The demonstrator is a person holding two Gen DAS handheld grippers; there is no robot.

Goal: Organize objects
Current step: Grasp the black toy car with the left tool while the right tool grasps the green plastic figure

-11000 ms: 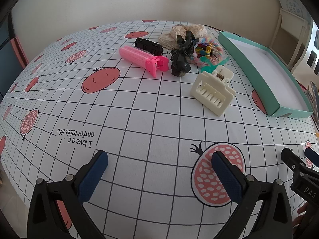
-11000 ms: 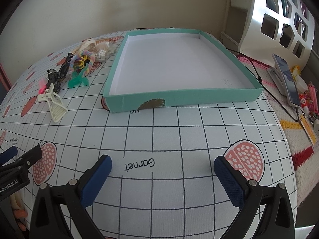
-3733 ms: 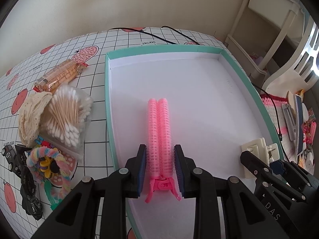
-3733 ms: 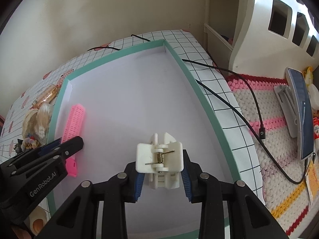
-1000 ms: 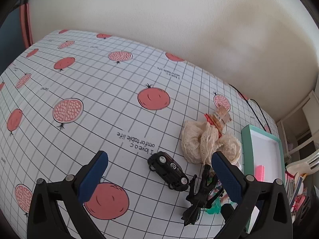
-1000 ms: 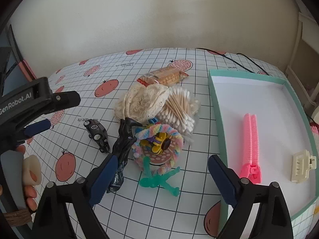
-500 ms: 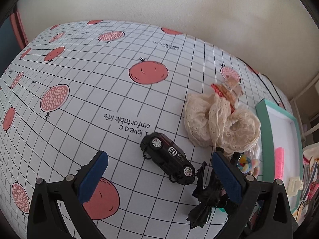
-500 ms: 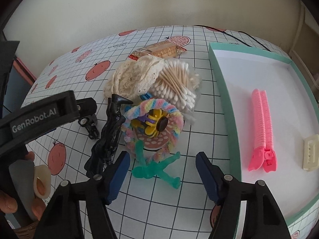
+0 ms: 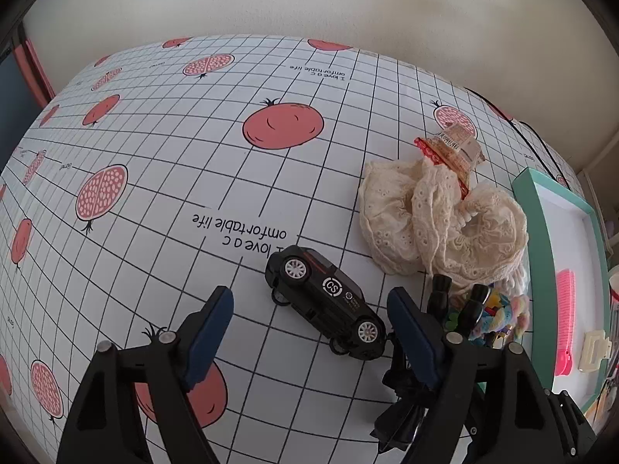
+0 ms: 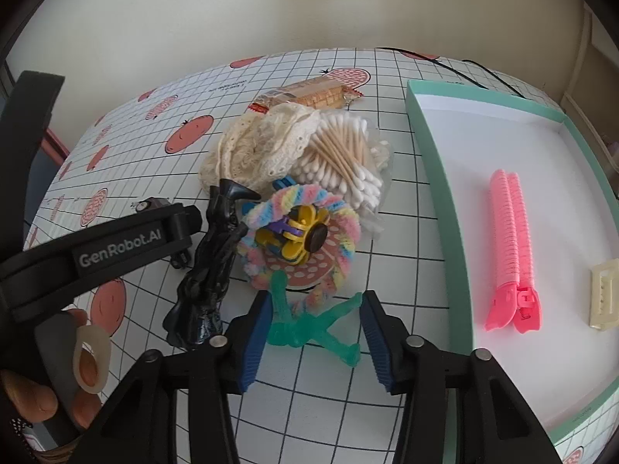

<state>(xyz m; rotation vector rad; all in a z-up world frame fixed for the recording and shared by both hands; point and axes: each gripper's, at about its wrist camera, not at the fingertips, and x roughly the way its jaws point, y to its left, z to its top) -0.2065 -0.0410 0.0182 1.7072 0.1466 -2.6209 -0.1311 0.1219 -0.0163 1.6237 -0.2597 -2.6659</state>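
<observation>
My left gripper [image 9: 309,323] is open, its fingers on either side of a black toy car [image 9: 324,301] lying on the tablecloth. My right gripper [image 10: 315,334] is open, its fingers around a green plastic clip [image 10: 313,328]. A rainbow scrunchie with small clips [image 10: 298,237] and a black hair claw [image 10: 211,266] lie just beyond. The teal tray [image 10: 437,178] at the right holds a pink hair roller clip [image 10: 510,247] and a cream claw clip [image 10: 603,294].
A cream lace cloth [image 9: 437,220], a bag of cotton swabs [image 10: 344,158] and a wrapped biscuit pack [image 10: 309,96] lie behind the pile. The left gripper's body [image 10: 96,247] crosses the right wrist view at the left. Black cables [image 10: 476,65] run behind the tray.
My left gripper has moved down and in over the toy car and narrowed. My right gripper has dropped onto the green clip and narrowed around it.
</observation>
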